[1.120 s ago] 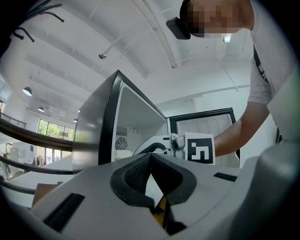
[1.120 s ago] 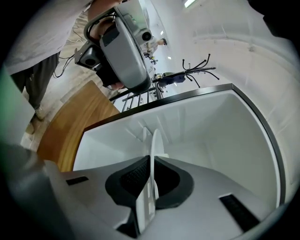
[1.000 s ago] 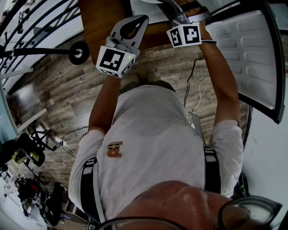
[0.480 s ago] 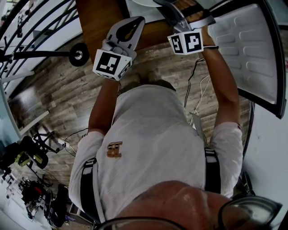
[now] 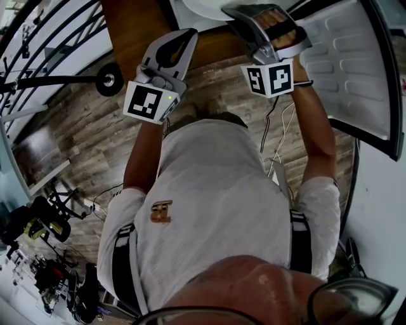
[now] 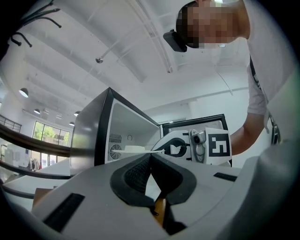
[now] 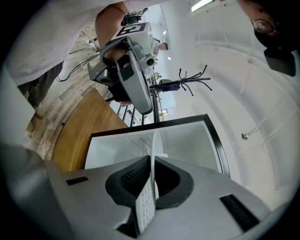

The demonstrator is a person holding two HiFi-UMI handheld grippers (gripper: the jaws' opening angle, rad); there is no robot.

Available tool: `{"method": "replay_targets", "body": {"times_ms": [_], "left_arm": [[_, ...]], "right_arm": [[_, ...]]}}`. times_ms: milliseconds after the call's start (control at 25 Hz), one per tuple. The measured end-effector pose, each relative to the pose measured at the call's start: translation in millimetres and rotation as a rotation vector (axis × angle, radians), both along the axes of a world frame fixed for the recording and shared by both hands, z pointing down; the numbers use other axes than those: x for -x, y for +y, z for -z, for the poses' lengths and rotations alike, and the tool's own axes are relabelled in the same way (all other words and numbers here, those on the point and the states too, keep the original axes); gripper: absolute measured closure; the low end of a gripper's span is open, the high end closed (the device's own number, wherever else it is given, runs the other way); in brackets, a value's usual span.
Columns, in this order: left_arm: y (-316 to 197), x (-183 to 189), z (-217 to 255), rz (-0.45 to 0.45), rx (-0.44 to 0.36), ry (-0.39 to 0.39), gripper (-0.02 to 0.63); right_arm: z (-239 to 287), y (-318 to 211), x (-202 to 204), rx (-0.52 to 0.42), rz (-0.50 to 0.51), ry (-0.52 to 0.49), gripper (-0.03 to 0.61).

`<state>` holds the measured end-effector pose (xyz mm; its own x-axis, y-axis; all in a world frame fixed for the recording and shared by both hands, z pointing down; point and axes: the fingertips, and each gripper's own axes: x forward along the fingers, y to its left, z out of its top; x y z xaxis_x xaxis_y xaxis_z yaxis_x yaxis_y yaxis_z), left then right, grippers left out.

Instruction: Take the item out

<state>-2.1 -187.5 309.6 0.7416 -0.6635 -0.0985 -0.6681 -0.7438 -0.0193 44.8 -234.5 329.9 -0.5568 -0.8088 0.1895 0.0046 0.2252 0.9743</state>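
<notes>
A white plate (image 7: 157,140) stands edge-on between the pads of my right gripper (image 7: 152,164), which is shut on its rim. Behind the plate is the white inside of an open black-framed appliance (image 7: 192,140). In the head view the plate (image 5: 202,7) shows at the top edge, with the right gripper (image 5: 247,16) on it and the left gripper (image 5: 183,37) beside it to the left. In the left gripper view the left gripper (image 6: 150,157) is shut with nothing between its pads, and the plate (image 6: 127,149) and right gripper (image 6: 185,144) sit ahead of it at the appliance's opening.
The appliance's door (image 5: 346,63) hangs open at the right of the head view. A brown wooden table (image 5: 136,32) lies under the grippers. Wood floor, a black railing (image 5: 57,38) and gear on the floor (image 5: 44,222) are to the left.
The right gripper has drawn back toward the person with the plate in it. The left gripper has shifted slightly left and back. Both jaws stay as they were.
</notes>
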Motion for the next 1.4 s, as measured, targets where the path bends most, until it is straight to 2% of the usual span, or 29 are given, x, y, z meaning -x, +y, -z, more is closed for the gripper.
{"method": "replay_targets", "body": {"times_ms": [680, 1400], "left_arm": [[33.0, 3.2, -2.6, -0.034, 0.007, -0.011, 0.597], [39.0, -0.1, -0.1, -0.049, -0.004, -0.005, 0.597]], "right_arm": [[0.4, 53.0, -11.0, 0.004, -0.008, -0.003, 0.534], [3.1, 68.0, -10.9, -0.034, -0.005, 0.017, 0.534]]}}
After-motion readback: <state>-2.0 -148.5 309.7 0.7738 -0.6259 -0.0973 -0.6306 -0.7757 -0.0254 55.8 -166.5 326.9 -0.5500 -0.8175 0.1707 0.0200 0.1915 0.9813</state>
